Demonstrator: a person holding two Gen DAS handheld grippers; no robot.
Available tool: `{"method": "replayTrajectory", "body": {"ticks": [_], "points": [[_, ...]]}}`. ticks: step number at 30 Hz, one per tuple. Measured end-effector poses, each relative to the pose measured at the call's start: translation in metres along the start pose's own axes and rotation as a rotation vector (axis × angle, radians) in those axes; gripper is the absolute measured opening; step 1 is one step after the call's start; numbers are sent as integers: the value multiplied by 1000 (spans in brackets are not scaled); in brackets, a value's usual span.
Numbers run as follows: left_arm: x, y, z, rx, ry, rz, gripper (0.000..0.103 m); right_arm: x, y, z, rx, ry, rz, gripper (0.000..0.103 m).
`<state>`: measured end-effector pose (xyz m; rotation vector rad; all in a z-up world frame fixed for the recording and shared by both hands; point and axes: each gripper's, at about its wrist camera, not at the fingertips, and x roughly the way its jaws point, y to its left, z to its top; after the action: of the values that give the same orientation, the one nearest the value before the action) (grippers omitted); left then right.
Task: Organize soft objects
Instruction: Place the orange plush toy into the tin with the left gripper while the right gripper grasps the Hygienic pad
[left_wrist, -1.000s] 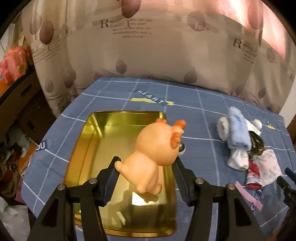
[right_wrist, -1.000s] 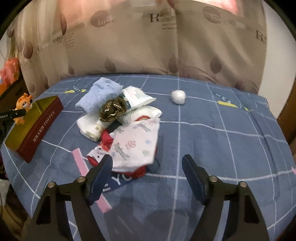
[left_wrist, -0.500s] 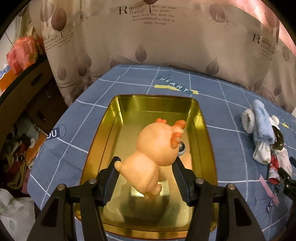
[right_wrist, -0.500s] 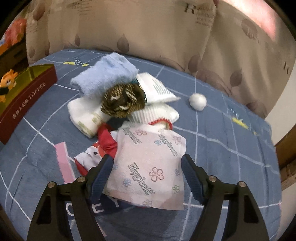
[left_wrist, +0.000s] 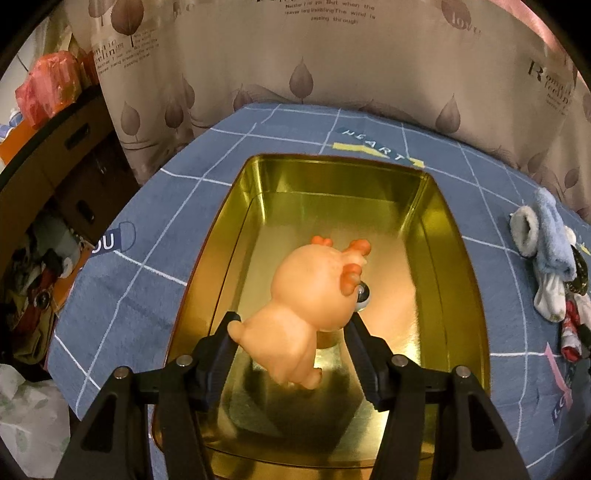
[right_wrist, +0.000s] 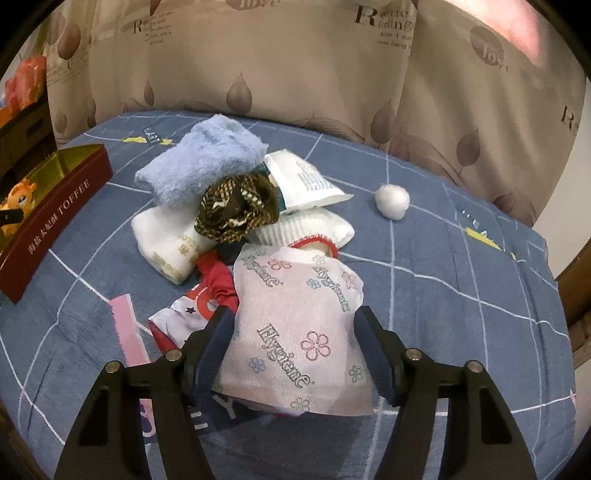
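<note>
My left gripper (left_wrist: 291, 328) is shut on an orange soft toy animal (left_wrist: 310, 295) and holds it low over the inside of the gold toffee tin (left_wrist: 454, 258). In the right wrist view the tin (right_wrist: 55, 218) stands at the left with the toy (right_wrist: 20, 199) in it. My right gripper (right_wrist: 293, 328) is open, its fingers on either side of a white "Hygiene" tissue pack (right_wrist: 299, 328). Behind that pack lies a pile: a blue towel (right_wrist: 207, 162), a brown patterned cloth (right_wrist: 236, 210), white rolled socks (right_wrist: 170, 243), a red and white garment (right_wrist: 199, 302) and another white pack (right_wrist: 303, 181).
A white cotton ball (right_wrist: 392, 201) lies apart at the back right on the blue checked tablecloth (right_wrist: 443, 280). A patterned curtain (right_wrist: 295, 55) hangs behind the table. Boxes and clutter (left_wrist: 44, 221) stand off the table's left edge. The pile also shows in the left wrist view (left_wrist: 550, 258).
My left gripper has carried the toy forward and down into the tin. My right gripper has moved closer to the pile and now straddles the Hygiene pack.
</note>
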<state>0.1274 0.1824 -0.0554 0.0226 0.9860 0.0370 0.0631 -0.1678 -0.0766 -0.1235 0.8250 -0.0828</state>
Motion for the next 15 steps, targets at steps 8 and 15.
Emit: {"method": "replayTrajectory", "body": {"ticks": [8, 15], "points": [[1, -3, -2, 25, -10, 11, 61, -7, -6, -3, 38, -18, 66, 38], [1, -4, -2, 20, -11, 14, 62, -13, -13, -6, 74, -22, 94, 25]]}}
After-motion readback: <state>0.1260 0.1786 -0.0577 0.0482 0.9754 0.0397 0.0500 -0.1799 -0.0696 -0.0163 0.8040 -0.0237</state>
